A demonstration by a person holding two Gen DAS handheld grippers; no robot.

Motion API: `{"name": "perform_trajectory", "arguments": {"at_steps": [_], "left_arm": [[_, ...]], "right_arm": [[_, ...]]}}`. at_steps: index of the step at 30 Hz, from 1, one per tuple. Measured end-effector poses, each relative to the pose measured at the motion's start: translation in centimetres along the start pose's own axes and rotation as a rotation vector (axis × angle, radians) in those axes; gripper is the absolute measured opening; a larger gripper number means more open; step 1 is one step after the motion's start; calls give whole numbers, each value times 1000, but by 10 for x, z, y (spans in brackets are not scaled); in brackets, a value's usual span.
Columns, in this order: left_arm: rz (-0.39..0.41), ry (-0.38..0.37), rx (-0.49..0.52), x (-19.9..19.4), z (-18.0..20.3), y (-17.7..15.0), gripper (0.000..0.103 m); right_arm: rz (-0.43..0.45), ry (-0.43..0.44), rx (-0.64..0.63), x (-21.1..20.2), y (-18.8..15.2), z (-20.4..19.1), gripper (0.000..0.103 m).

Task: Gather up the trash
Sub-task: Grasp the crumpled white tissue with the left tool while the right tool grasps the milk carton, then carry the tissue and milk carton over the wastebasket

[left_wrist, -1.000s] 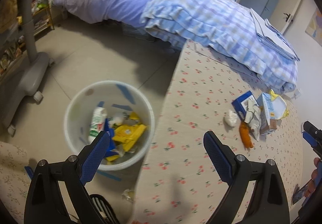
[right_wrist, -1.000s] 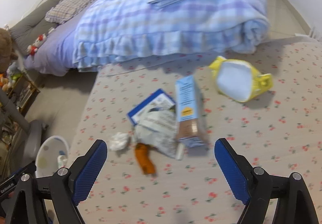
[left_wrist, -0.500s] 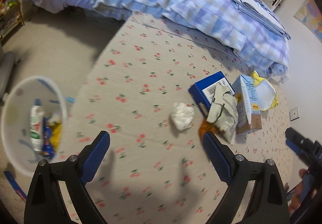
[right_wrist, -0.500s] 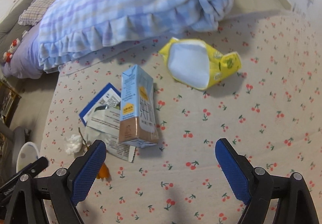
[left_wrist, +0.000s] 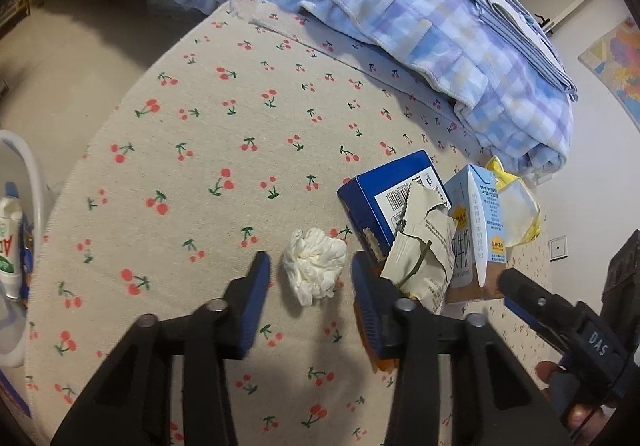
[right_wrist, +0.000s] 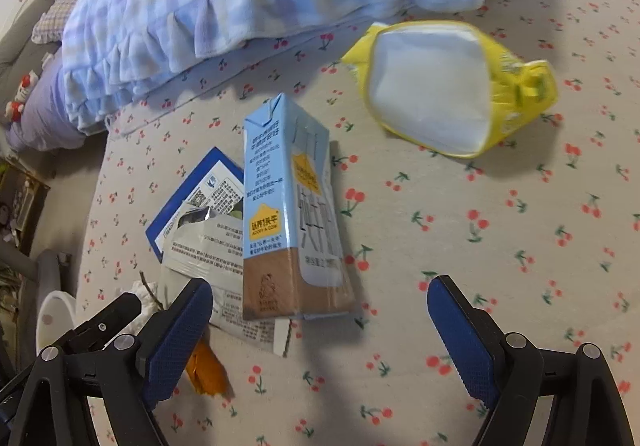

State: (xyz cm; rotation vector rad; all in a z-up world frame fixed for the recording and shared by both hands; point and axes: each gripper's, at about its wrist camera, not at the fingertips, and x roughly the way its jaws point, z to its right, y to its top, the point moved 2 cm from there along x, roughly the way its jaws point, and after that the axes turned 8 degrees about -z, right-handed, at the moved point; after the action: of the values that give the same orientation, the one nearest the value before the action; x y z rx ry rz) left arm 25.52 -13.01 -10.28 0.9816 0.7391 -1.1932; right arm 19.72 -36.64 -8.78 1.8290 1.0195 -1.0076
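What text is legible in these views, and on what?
"DAS": on the right tongs' black body, in the left view.
"ADOPT A COW": yellow badge on the milk carton; its Chinese print is too blurred.
Blue box: barcode digits, unreadable.
White bottle in the bin: green letters, partly cropped.

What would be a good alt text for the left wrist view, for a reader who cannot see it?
The open left gripper brackets a crumpled white tissue lying on a cherry-print cloth. Right of it lie a blue box, a torn wrapper and a milk carton; a checked blanket lies behind.
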Motion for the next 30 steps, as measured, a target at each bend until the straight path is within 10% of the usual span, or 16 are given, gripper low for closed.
{"name": "perform_trajectory", "arguments": {"at_steps": [5,10,30], "left_arm": [[-15,14,22,8,5,-1,21],[-21,26,46,8,8,-5,12],[37,15,100,-51,3,-22,10]], "right_arm": [[-19,-1,-10,16,1,-9,83],[-34,-14,-37,21,0,-14,51],[102,-45,-100,-59,-16,-22,40]]}}
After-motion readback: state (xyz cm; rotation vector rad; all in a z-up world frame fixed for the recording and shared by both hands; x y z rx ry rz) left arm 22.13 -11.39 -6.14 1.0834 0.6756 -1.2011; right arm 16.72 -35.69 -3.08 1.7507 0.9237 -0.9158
